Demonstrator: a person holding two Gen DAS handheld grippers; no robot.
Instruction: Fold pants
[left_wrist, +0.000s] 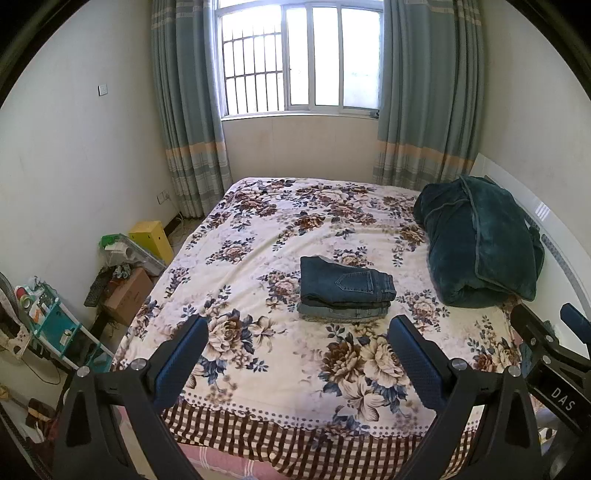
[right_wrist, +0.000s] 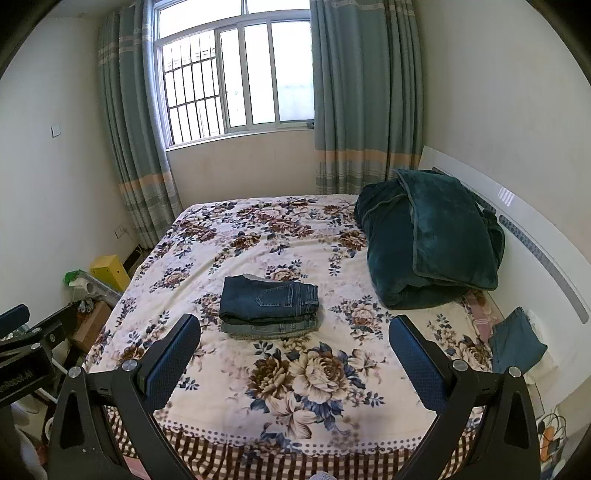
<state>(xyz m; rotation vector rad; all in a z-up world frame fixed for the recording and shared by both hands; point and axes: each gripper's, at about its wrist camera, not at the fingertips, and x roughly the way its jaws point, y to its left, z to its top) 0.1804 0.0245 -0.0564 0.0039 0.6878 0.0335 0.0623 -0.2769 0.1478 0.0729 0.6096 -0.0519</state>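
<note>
A stack of folded jeans lies in the middle of the floral bed cover, dark blue pair on top of a lighter pair; it also shows in the right wrist view. My left gripper is open and empty, held above the bed's near edge, short of the stack. My right gripper is open and empty too, at the same near edge, and shows at the right of the left wrist view. Another blue garment lies at the bed's right edge by the headboard.
A folded dark green blanket sits at the bed's right side against the white headboard. Boxes, a yellow case and a cluttered shelf stand on the floor to the left. A curtained window is behind the bed.
</note>
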